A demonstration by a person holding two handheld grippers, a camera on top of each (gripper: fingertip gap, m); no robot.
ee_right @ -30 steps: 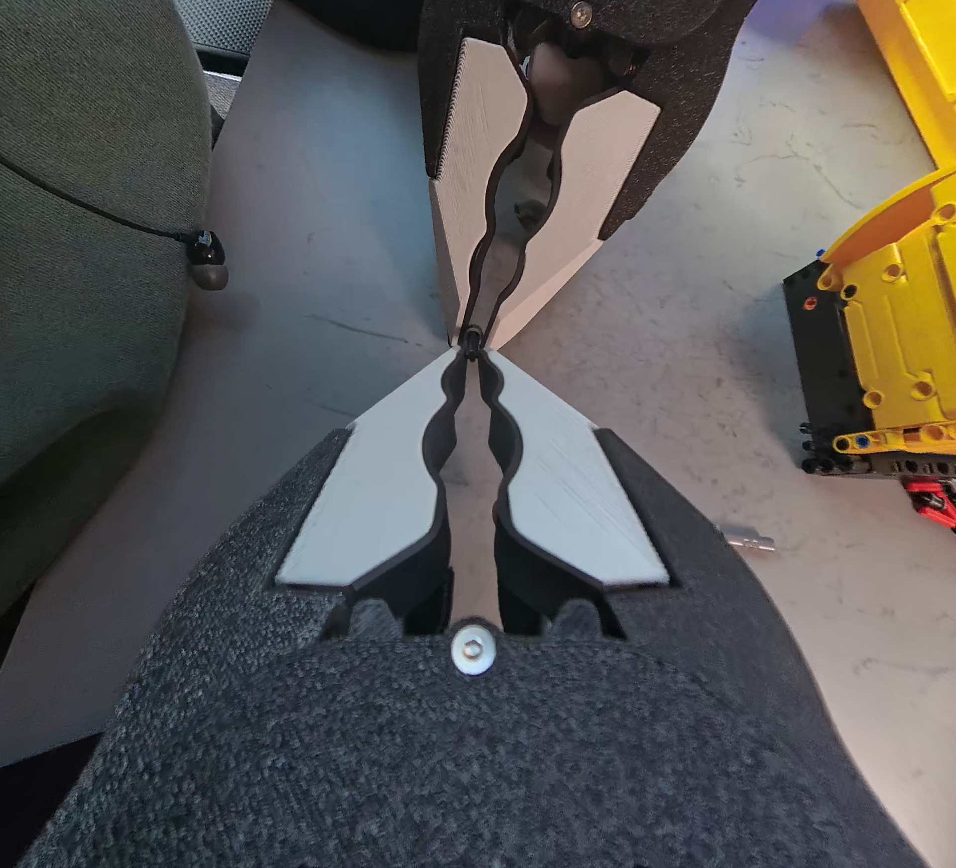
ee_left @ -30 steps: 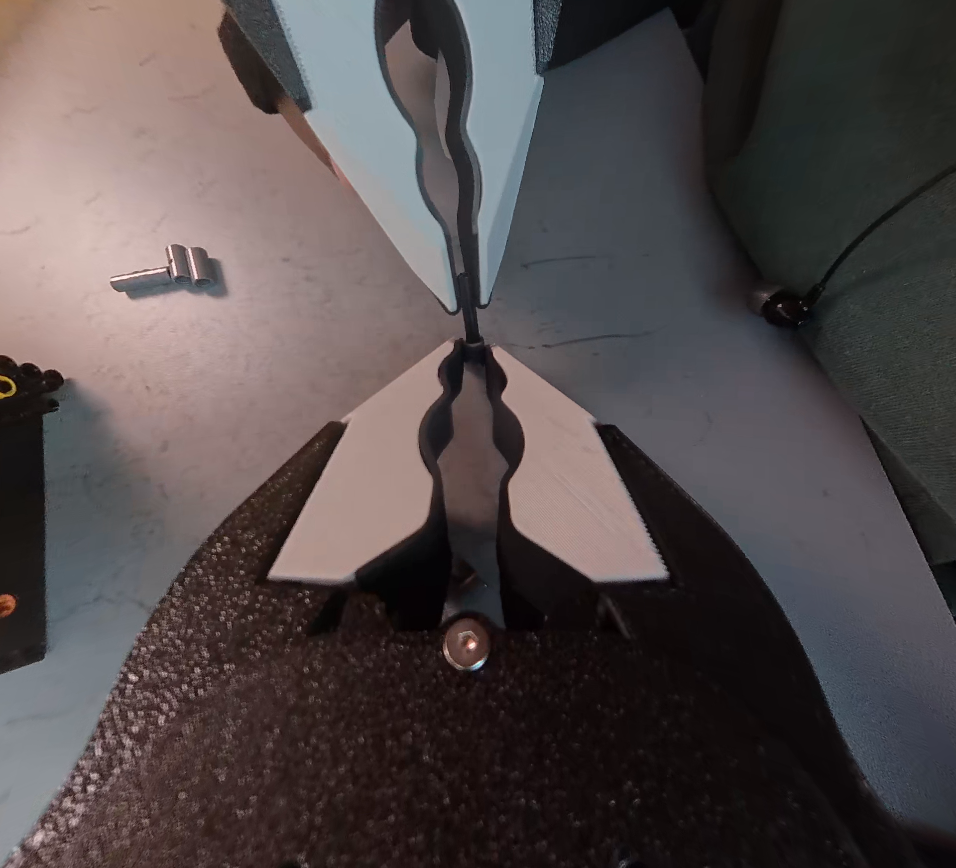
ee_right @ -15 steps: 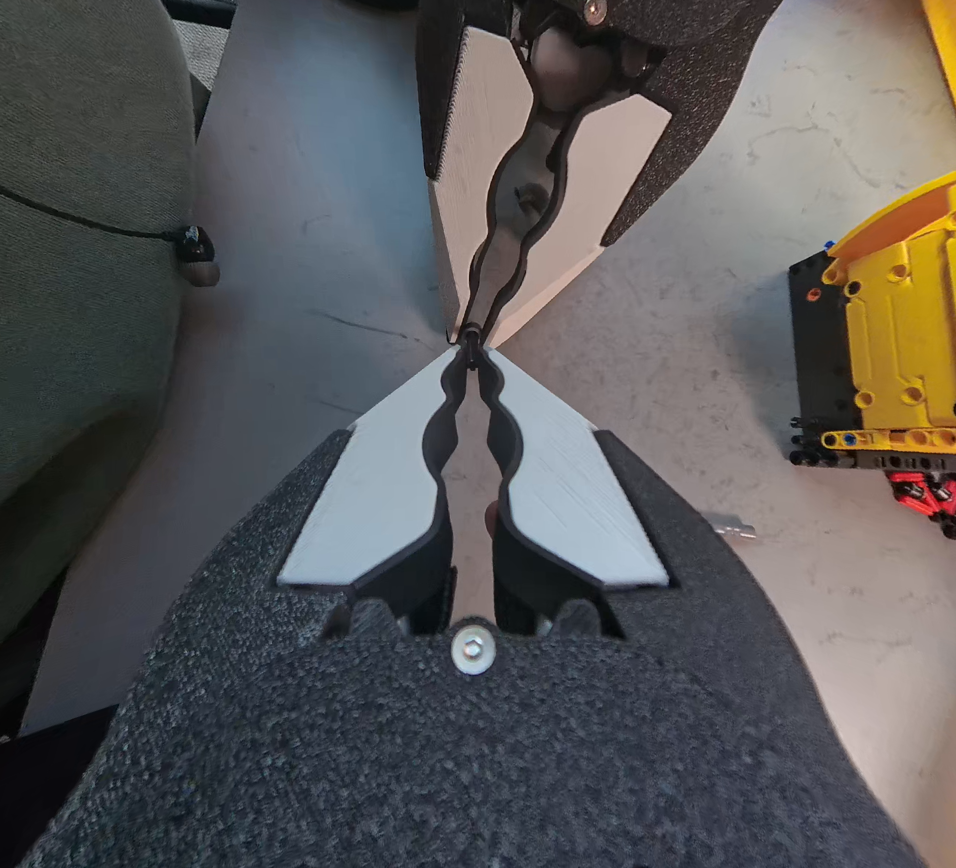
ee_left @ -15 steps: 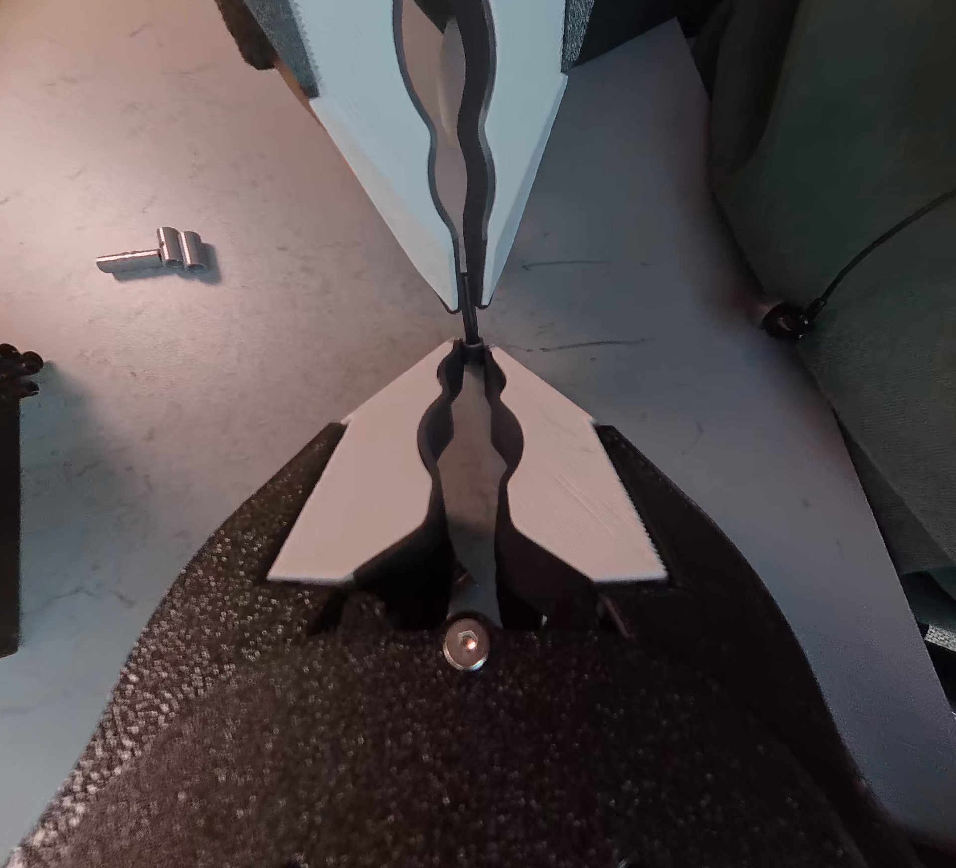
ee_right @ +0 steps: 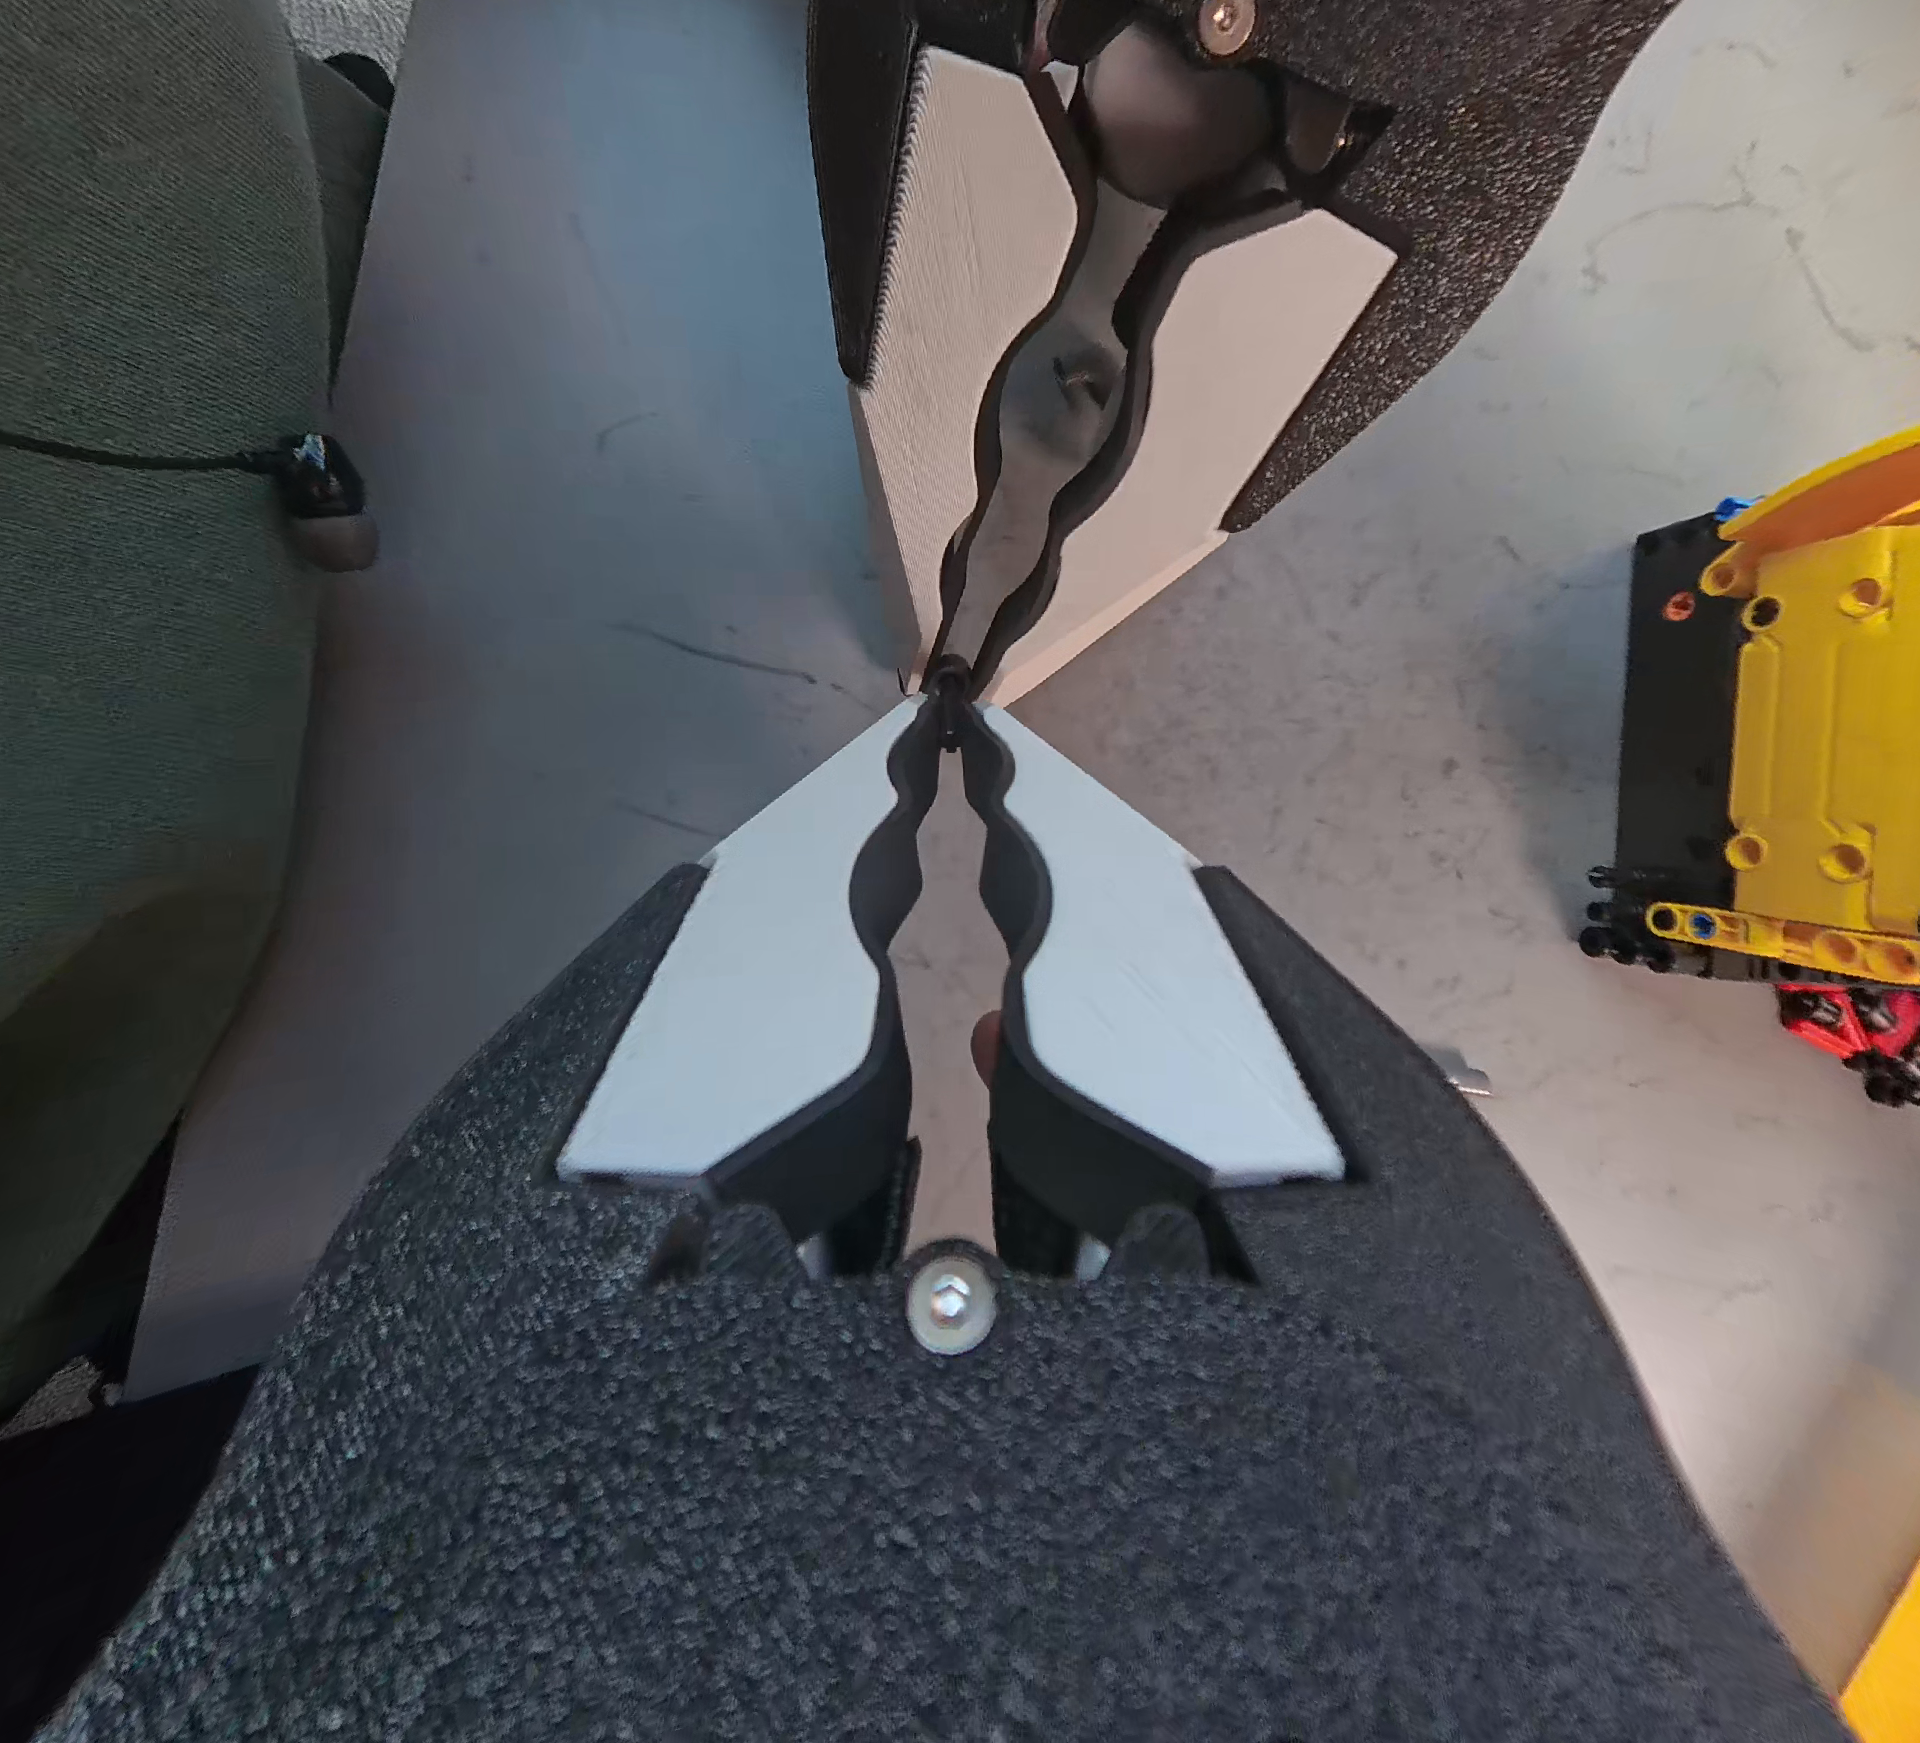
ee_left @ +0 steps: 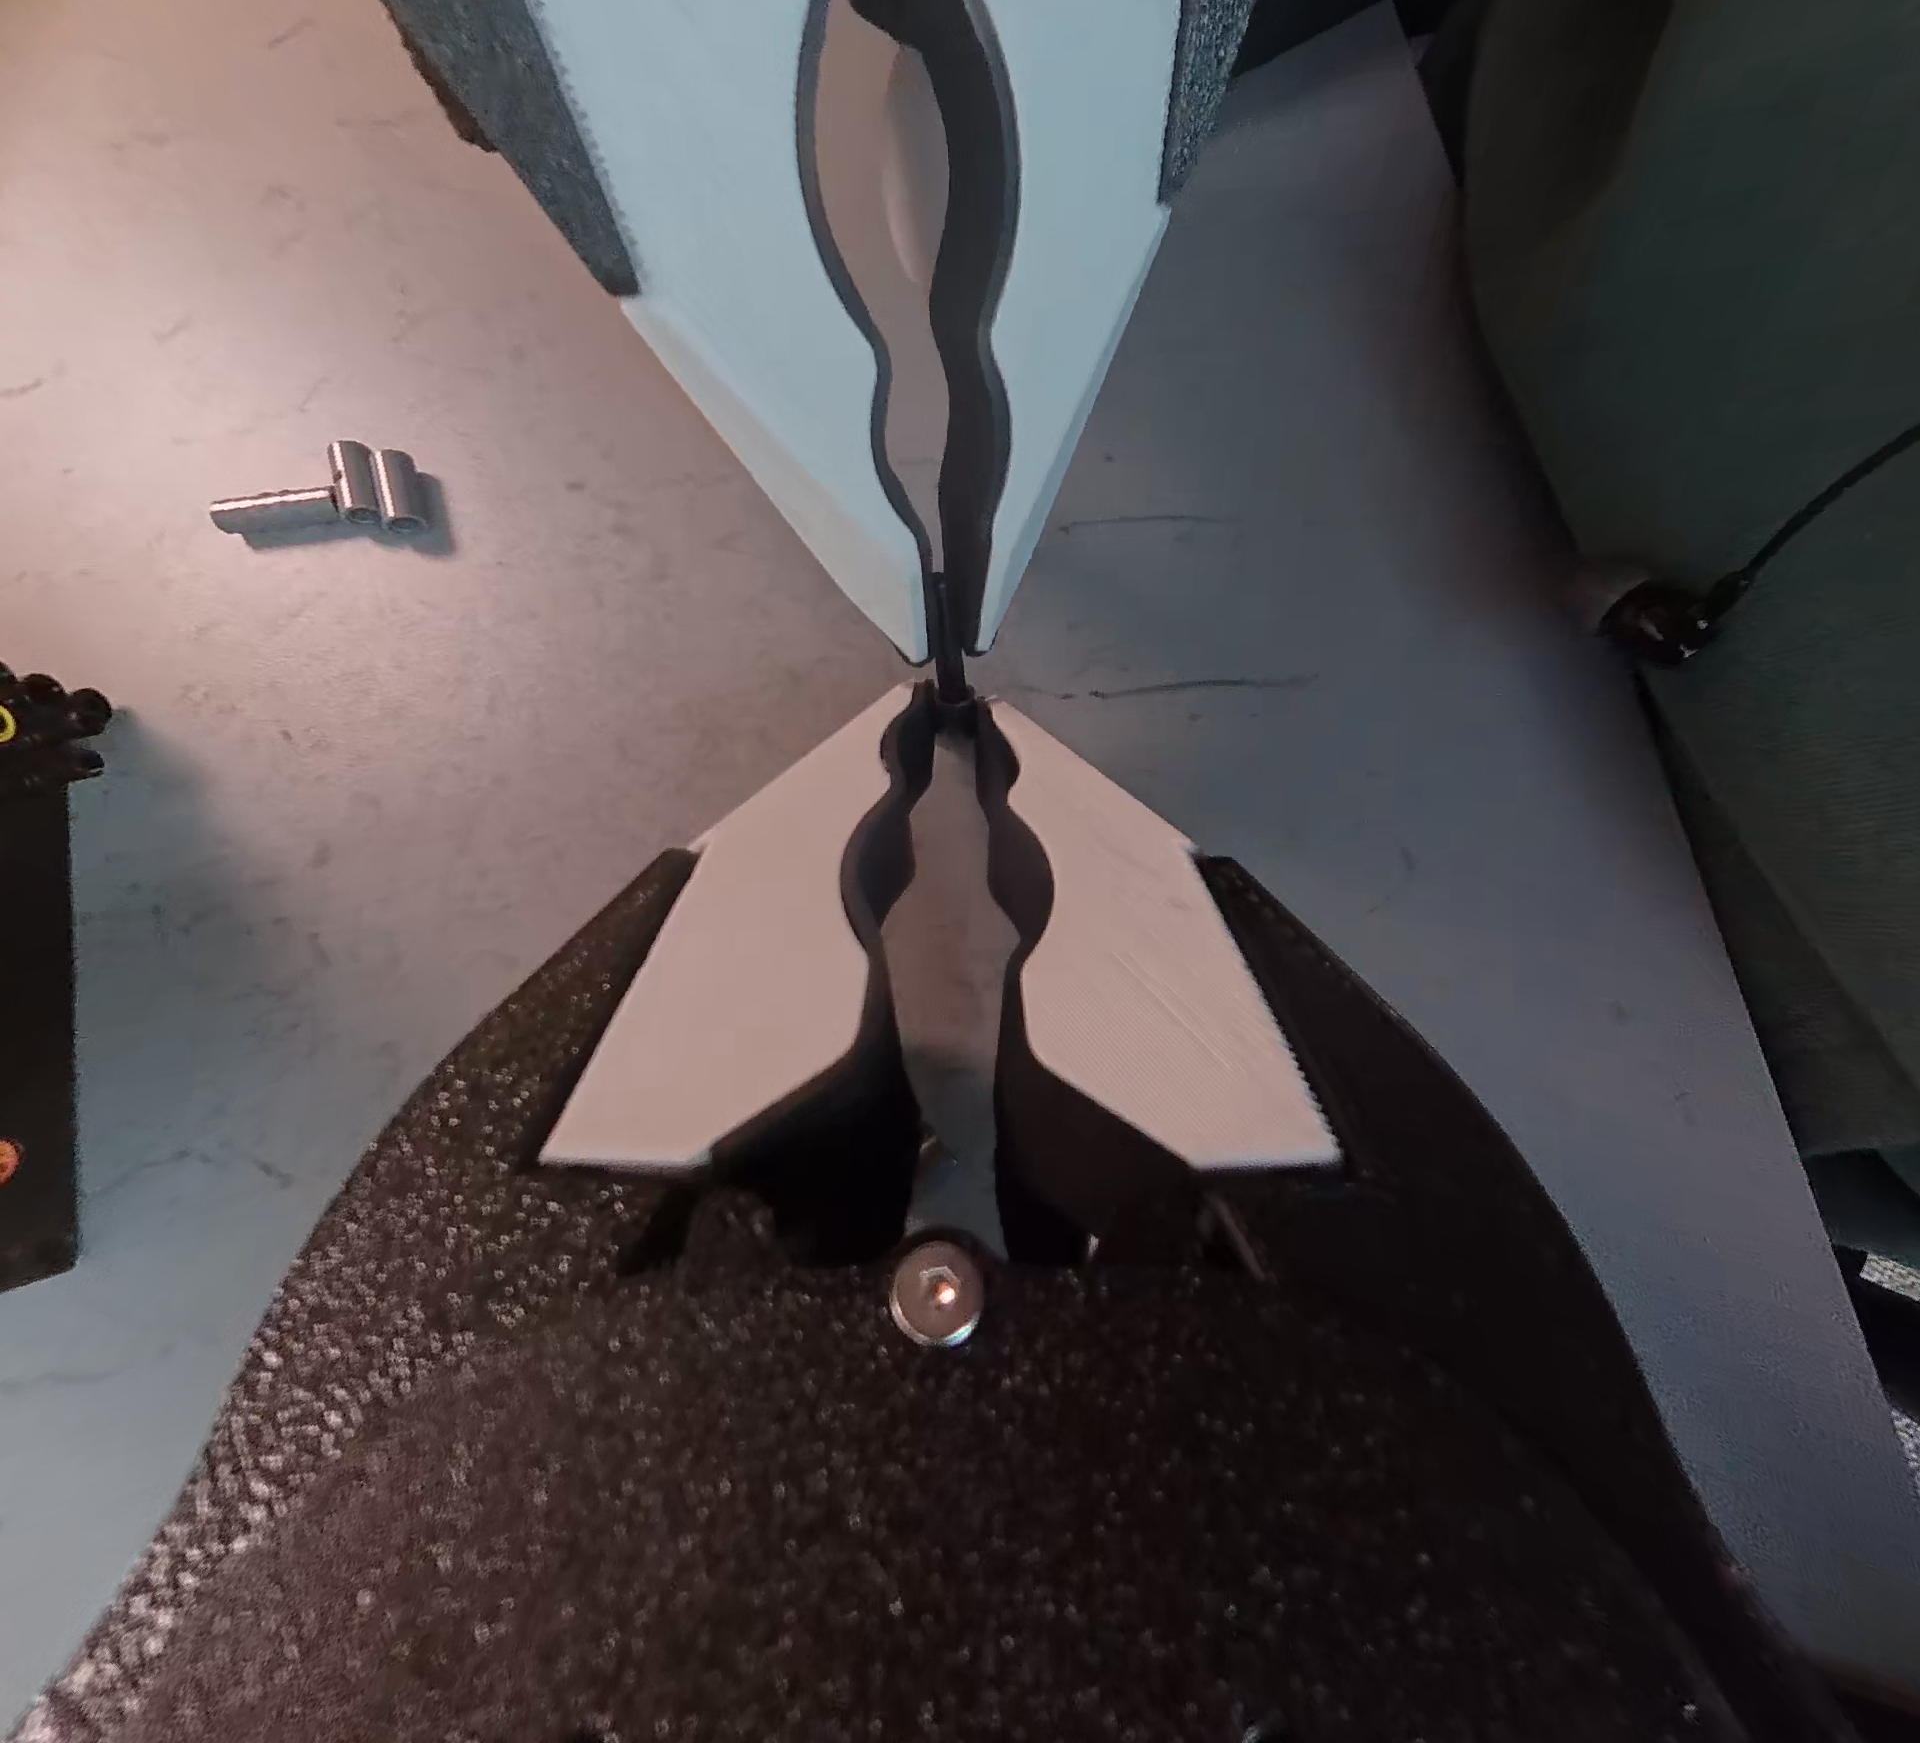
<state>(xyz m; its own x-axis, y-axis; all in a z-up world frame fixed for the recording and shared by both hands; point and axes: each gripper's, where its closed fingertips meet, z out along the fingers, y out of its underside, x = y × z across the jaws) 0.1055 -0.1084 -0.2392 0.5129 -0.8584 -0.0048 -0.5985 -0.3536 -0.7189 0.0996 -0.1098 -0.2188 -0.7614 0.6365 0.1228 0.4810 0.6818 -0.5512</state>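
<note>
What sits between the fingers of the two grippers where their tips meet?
A thin black pin, clamped by the left gripper and right gripper. Its ends are covered by the fingers.

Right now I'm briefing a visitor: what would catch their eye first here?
Two claws meet tip to tip above the grey table, the left claw and right claw both shut on one small black pin. To the right claw's right stands a yellow and black brick model; a small grey connector lies apart.
</note>
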